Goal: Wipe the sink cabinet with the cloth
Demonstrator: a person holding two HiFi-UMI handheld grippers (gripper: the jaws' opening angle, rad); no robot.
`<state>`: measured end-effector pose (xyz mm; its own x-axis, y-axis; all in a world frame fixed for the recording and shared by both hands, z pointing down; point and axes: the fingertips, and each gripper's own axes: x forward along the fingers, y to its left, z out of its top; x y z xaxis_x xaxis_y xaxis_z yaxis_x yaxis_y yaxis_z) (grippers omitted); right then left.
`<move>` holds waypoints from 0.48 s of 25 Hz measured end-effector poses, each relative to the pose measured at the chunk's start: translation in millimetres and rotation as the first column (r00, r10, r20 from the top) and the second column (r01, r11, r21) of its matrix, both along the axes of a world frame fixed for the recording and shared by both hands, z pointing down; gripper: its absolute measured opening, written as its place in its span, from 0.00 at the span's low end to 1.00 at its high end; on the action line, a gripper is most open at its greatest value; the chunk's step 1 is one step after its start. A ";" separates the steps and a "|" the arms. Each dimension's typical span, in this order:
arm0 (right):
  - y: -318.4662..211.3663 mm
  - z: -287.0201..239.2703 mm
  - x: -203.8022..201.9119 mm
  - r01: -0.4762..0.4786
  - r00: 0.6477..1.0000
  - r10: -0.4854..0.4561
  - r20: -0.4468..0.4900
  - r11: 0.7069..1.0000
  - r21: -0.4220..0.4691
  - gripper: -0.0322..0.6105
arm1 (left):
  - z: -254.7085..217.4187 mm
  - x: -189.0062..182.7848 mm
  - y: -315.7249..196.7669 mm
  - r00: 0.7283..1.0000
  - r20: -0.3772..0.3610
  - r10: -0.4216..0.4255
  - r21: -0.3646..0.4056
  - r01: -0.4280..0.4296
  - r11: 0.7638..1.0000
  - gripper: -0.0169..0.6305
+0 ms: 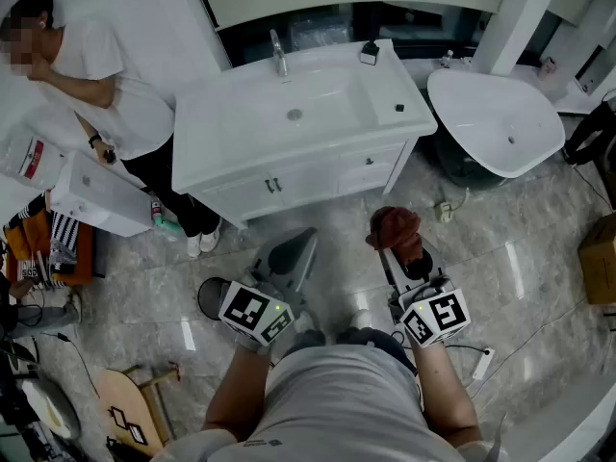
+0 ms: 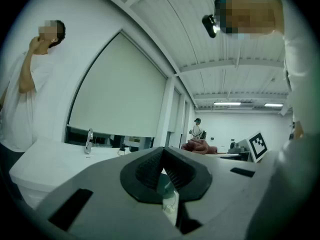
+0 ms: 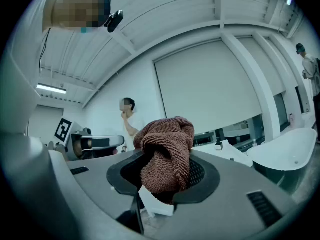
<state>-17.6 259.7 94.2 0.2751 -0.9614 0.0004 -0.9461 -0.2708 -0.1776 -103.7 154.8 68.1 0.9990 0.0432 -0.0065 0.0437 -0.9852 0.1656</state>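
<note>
The white sink cabinet (image 1: 289, 176) stands ahead of me, its basin (image 1: 298, 114) and tap (image 1: 279, 54) on top. A bunched reddish-brown cloth (image 1: 396, 227) sticks up out of my right gripper (image 1: 398, 248), which is shut on it and held low in front of the cabinet's right side. In the right gripper view the cloth (image 3: 167, 151) fills the space between the jaws. My left gripper (image 1: 292, 255) is shut with nothing in it, level with the right one, below the cabinet doors. In the left gripper view the cabinet top (image 2: 55, 161) lies to the left.
A person in a white shirt (image 1: 101, 85) stands at the cabinet's left, beside a white box (image 1: 96, 195). A white bathtub (image 1: 496, 123) is at the right. A cardboard box (image 1: 599, 258) sits at the far right, a wooden stool (image 1: 130, 402) at the lower left. The floor is grey marble tile.
</note>
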 end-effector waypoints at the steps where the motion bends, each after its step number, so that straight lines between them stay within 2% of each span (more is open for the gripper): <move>1: 1.0 0.1 0.2 0.004 1.000 -0.004 0.003 1.000 0.000 0.28 | -0.2 0.2 1.1 1.000 0.000 -0.001 -0.005 0.001 1.000 0.04; 5: 7.7 -1.3 6.3 0.017 1.000 -0.017 0.006 1.000 0.004 0.28 | -1.4 4.6 5.6 1.000 -0.006 -0.014 -0.032 0.014 0.999 0.04; 12: 22.7 2.8 25.6 0.030 0.999 -0.030 0.031 0.999 0.018 0.28 | -0.3 18.9 25.0 0.999 0.014 -0.033 -0.008 0.033 0.999 0.04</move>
<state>8.0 282.3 97.0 0.2462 -0.9692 -0.0089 -0.9477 -0.2388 -0.2117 -84.8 179.7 67.8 0.9999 0.0100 0.0076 0.0085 -0.9847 0.1742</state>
